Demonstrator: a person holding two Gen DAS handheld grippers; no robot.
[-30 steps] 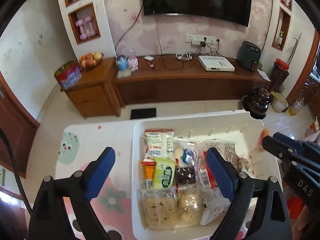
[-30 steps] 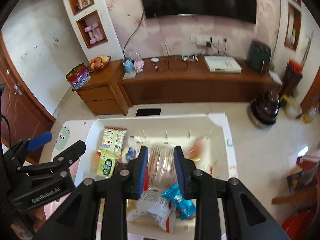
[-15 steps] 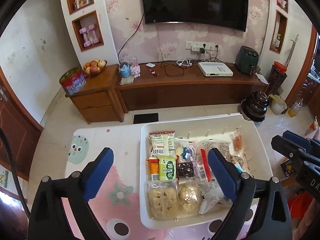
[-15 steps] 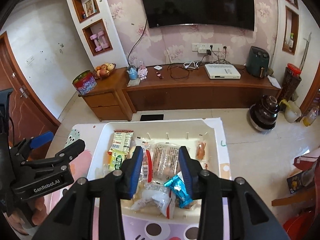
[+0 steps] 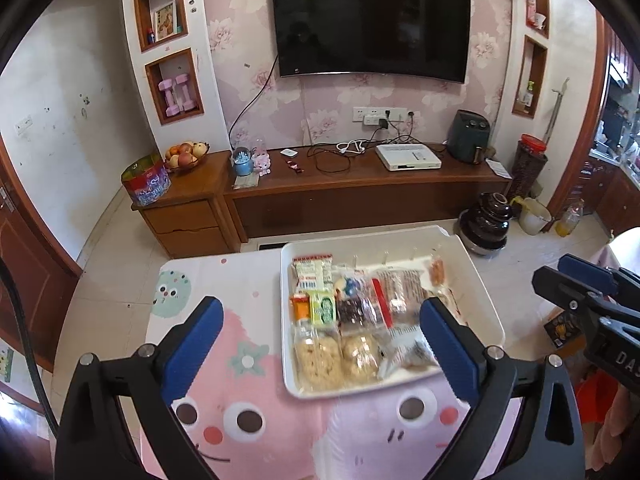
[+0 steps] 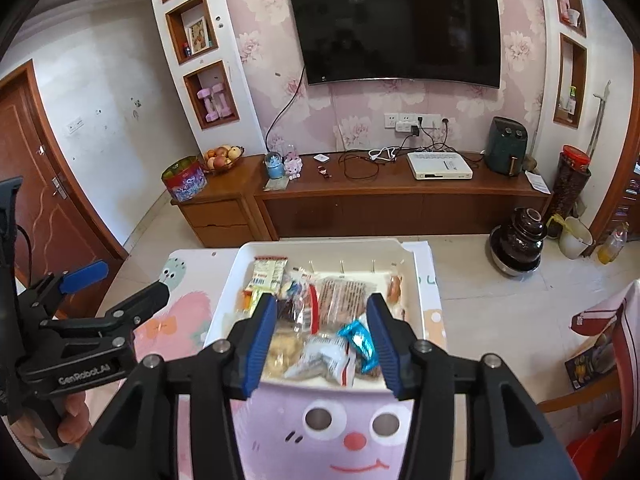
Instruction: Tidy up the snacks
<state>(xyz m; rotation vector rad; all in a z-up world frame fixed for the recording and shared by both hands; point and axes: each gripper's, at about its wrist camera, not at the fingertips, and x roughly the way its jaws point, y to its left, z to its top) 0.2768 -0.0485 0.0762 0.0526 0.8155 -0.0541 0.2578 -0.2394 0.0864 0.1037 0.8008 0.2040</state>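
While both grippers hang above it, the white tray point(image 5: 486, 312) sits on the table's cartoon-print cloth point(image 5: 248, 328), toward its far right part, packed with wrapped snacks. Far-left corner of the tray: a cream packet with a red top band point(image 5: 314, 270). Just in front of that, a small green packet point(image 5: 323, 309) lies beside an orange one point(image 5: 300, 309). Near-left corner: two clear bags of pale puffed pieces point(image 5: 318, 354), side by side and touching. Centre holds a dark-filled clear pack point(image 5: 352, 314) and a larger clear pack with red print point(image 6: 344, 296). A bright blue wrapper point(image 6: 360, 343) lies on a white crinkled bag point(image 6: 324, 356) at the tray's near right edge. An orange snack point(image 6: 395, 289) rests against the far right wall.

Left gripper point(image 5: 320, 344): spread wide, nothing between its blue pads point(image 5: 192, 344), held above the table's near edge with the tray between and beyond its fingers. Right gripper point(image 6: 322, 344): also released, gap narrower, empty, poised over the tray's near edge; the blue wrapper shows between its fingers point(image 6: 260, 340) but below them, not touched.

Beyond the table: tiled floor, a long wooden TV cabinet point(image 6: 360, 200) with a white set-top box point(image 6: 439, 165), cables, a fruit bowl point(image 6: 222, 156) and a round tin point(image 6: 184, 179). A dark wall-mounted TV point(image 6: 400, 28) hangs above. A dark pot point(image 6: 518, 240) stands on the floor to the right.
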